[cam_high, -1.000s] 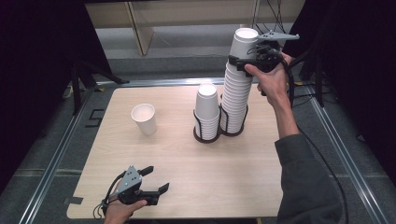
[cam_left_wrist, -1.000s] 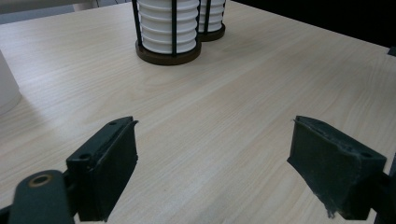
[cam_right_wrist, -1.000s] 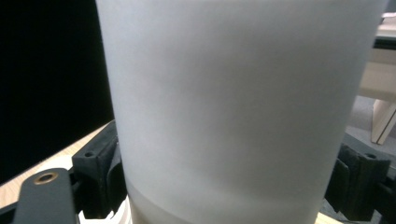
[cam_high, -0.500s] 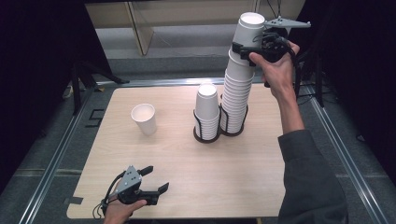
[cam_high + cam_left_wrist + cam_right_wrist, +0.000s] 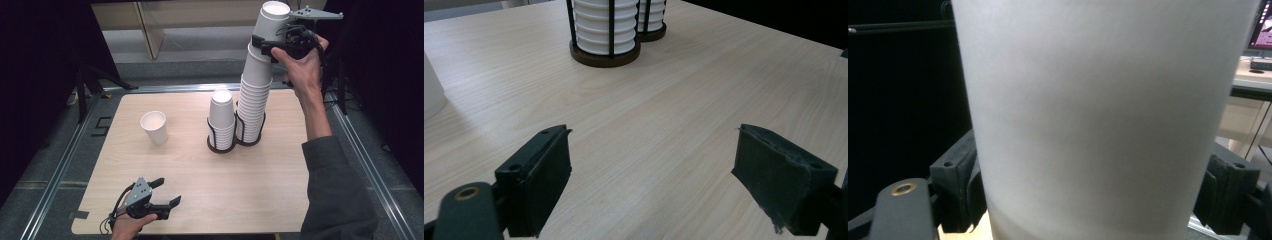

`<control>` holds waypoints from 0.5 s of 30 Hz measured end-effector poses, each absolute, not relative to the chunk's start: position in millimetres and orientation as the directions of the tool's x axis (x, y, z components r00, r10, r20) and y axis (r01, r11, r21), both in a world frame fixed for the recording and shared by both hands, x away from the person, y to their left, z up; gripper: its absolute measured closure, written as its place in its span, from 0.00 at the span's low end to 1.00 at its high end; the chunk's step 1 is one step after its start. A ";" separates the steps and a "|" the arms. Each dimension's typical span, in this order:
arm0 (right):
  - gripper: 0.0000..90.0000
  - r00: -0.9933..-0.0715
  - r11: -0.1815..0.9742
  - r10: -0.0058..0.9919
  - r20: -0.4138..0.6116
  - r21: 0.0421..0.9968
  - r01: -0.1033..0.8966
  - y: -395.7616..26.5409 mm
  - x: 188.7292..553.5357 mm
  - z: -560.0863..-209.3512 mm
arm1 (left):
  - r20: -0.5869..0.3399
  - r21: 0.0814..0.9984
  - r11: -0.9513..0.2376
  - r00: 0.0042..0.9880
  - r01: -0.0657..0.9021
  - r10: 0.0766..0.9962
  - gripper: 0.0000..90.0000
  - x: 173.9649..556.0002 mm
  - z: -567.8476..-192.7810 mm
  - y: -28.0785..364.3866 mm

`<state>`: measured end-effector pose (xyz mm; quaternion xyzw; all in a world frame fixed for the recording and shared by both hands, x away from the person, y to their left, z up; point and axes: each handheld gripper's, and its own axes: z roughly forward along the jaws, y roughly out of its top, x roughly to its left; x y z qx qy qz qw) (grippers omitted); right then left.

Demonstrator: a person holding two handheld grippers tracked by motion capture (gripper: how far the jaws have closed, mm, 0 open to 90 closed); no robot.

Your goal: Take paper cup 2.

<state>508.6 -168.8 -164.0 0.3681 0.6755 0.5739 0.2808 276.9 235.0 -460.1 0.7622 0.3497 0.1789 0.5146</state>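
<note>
My right gripper (image 5: pixel 265 42) is shut on the top white paper cup (image 5: pixel 272 22) of the tall stack (image 5: pixel 254 95), high above the table's far right. The cup is raised, and its lower end still meets the stack's top. In the right gripper view the cup (image 5: pixel 1098 115) sits between both jaws of the right gripper (image 5: pixel 1093 195). A shorter stack (image 5: pixel 221 117) stands in a black wire holder just left of the tall one. My left gripper (image 5: pixel 167 192) rests at the near left of the table, open with nothing between its jaws (image 5: pixel 651 175).
A single white cup (image 5: pixel 155 127) stands upright on the wooden table (image 5: pixel 280 185), left of the stacks. In the left gripper view the short stack's holder (image 5: pixel 604 50) is ahead and the lone cup (image 5: pixel 431 90) at the left edge. Metal rails border the table.
My right gripper has risen with the top cup, drawing it up from the tall stack. The left gripper has stayed in place.
</note>
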 end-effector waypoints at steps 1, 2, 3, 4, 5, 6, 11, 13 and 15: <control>0.20 -0.569 0.070 0.821 0.039 0.983 0.168 -169.6 507.8 -162.0 | -0.089 0.910 -0.223 0.690 0.350 0.718 0.16 277.2 -460.5 234.9; 0.20 -0.567 0.064 0.823 0.044 0.984 0.169 -169.8 506.5 -160.0 | -0.098 0.913 -0.211 0.689 0.349 0.718 0.16 277.8 -461.4 234.3; 0.20 -0.567 0.067 0.823 0.037 0.985 0.162 -170.6 506.0 -158.1 | -0.094 0.910 -0.218 0.688 0.352 0.720 0.16 278.0 -461.5 235.0; 0.20 -0.564 0.064 0.825 0.033 0.986 0.152 -171.4 505.4 -156.3 | -0.092 0.909 -0.220 0.686 0.353 0.721 0.16 278.1 -461.4 235.3; 0.20 -0.565 0.055 0.824 0.043 0.986 0.155 -172.0 503.6 -154.1 | -0.085 0.904 -0.233 0.684 0.359 0.725 0.16 277.7 -460.7 236.0; 0.20 -0.563 0.059 0.826 0.036 0.987 0.150 -173.2 502.8 -152.2 | -0.069 0.899 -0.254 0.687 0.357 0.723 0.16 278.6 -460.6 237.5; 0.20 -0.555 0.044 0.831 0.044 0.989 0.143 -180.0 495.3 -145.1 | -0.095 0.907 -0.221 0.684 0.359 0.723 0.16 279.4 -462.4 235.1; 0.20 -0.563 0.039 0.825 0.047 0.989 0.140 -183.6 491.9 -144.0 | -0.085 0.903 -0.234 0.684 0.360 0.725 0.16 279.6 -462.3 235.3; 0.20 -0.562 0.048 0.826 0.035 0.990 0.131 -188.2 487.3 -143.4 | -0.085 0.904 -0.235 0.688 0.358 0.720 0.16 280.5 -463.3 234.5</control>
